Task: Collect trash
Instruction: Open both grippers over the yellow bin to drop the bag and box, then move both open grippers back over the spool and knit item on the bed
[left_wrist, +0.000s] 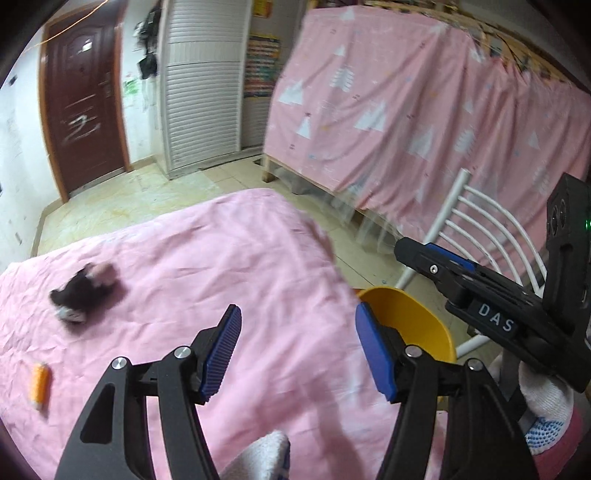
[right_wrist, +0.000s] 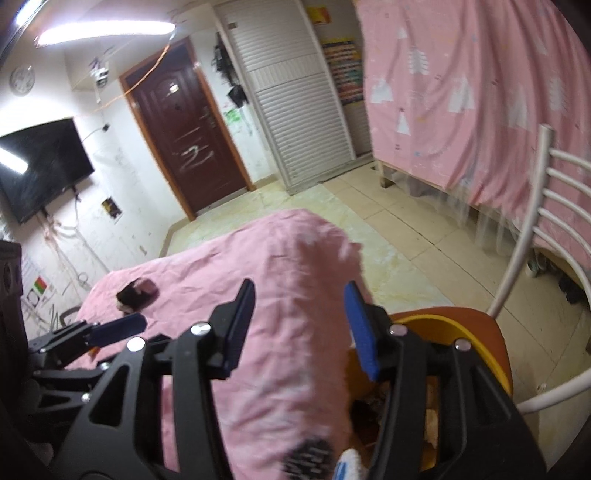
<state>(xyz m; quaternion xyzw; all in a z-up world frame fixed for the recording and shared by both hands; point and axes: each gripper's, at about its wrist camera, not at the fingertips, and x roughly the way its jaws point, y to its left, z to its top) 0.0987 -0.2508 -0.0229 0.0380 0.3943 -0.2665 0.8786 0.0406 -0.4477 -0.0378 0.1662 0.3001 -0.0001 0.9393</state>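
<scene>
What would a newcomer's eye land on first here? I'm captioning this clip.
Pink dominates: a rumpled pink sheet fills the foreground. On its left lie a dark crumpled scrap and a small orange piece. At its right edge sits a yellow bin, just beyond the open, empty left gripper.

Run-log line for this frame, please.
left gripper jaws open, empty | right gripper jaws open, empty | yellow bin beside table | dark scrap, orange scrap on pink cloth
</scene>
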